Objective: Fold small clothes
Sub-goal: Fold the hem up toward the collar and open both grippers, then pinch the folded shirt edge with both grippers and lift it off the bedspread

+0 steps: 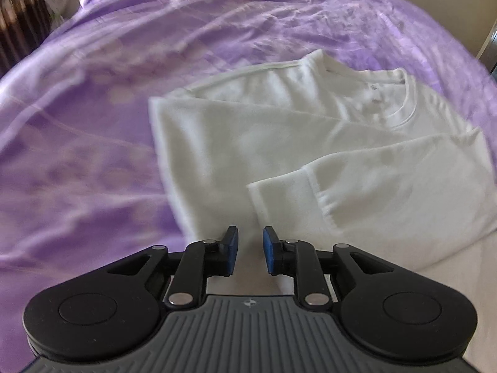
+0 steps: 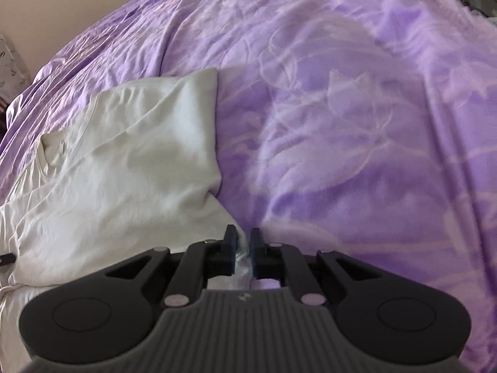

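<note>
On the bed, over a lilac bedspread point(image 1: 93, 99) printed with pale flowers, lies a white sweatshirt point(image 1: 248, 143), partly folded. In the left wrist view its round collar point(image 1: 400, 99) sits toward the upper right with a small label inside it, and one sleeve point(image 1: 310, 183) is laid across the body, its cuffed end pointing toward the camera. The folded left edge of the garment runs straight down toward the left gripper point(image 1: 250, 250).

That gripper hovers just above the near hem with its blue pads point(image 1: 231, 248) standing apart. White cloth shows in the gap below them, but the pads do not press on anything.

In the right wrist view the same sweatshirt fills the left half of the picture, creased and slightly puffed, with its right-hand edge meeting the bedspread along a steep line. The right gripper point(image 2: 244, 248) sits at the garment's near corner with its jaws drawn nearly together, and a thin fold of white fabric is pinched between the pads. A sliver of the bedspread shows just behind the pinch.

Beyond the garment the bedspread stretches away in loose wrinkles. A pale wall point(image 2: 62, 9) shows past the far edge of the bed, and a dark curtain point(image 1: 18, 15) hangs at the upper left of the left wrist view.
</note>
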{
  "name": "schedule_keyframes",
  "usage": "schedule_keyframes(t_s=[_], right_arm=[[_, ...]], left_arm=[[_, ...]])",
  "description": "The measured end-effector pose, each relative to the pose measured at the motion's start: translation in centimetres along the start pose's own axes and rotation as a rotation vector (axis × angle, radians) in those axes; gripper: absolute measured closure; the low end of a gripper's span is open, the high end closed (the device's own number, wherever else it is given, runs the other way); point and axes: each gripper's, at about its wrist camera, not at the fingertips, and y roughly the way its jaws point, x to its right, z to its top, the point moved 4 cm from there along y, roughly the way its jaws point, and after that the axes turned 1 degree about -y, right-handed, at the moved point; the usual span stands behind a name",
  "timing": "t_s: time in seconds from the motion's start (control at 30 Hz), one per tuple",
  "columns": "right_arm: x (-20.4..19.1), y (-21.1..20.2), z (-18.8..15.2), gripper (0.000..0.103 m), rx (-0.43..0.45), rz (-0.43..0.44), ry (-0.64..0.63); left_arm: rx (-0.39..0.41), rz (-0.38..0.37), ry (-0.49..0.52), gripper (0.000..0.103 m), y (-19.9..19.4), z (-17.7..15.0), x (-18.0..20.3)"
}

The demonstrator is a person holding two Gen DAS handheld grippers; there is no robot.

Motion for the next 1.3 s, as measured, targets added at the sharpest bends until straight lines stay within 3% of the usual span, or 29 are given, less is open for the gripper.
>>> schedule_keyframes(t_s=[0.1, 0.27, 0.33, 0.53, 0.7, 0.93, 1.07, 1.3], right_arm=[[-0.3, -2.5, 0.1, 0.096, 0.026, -0.057, -0.043], [-1.8, -8.2, -1.1, 0.092, 0.060, -0.021, -0.118], [-2.9, -10.6, -2.1, 0.085, 0.065, -0.002, -0.164], [-7.0, -17.9, -6.8, 0.069, 0.074, 0.067, -0.372], [-9.2, -22.4, -12.2, 0.064, 0.049, 0.095, -0.541], [-10.5, -27.1, -19.3, 0.058, 0.199, 0.161, -0.732], [-10.6, -27.5, -22.3, 0.057, 0.181, 0.142, -0.837], [-8.0, -26.7, -23.9, 0.053, 0.085, 0.097, -0.799]], left_arm=[[0.040, 0.042, 0.038, 0.079, -3.3, -0.4, -1.2], [0.096, 0.042, 0.098, 0.079, -9.9, -1.6, -2.1], [0.123, 0.046, 0.154, 0.079, -13.1, -2.6, -1.7], [0.167, -0.007, 0.340, 0.077, -21.7, -7.0, 0.4], [0.151, -0.048, 0.499, 0.074, -26.2, -12.1, 2.2], [0.126, -0.097, 0.769, 0.049, -27.3, -19.8, 4.0], [0.069, -0.135, 0.903, 0.045, -26.4, -24.1, 4.7], [-0.010, -0.144, 1.066, 0.035, -23.3, -28.9, 5.8]])
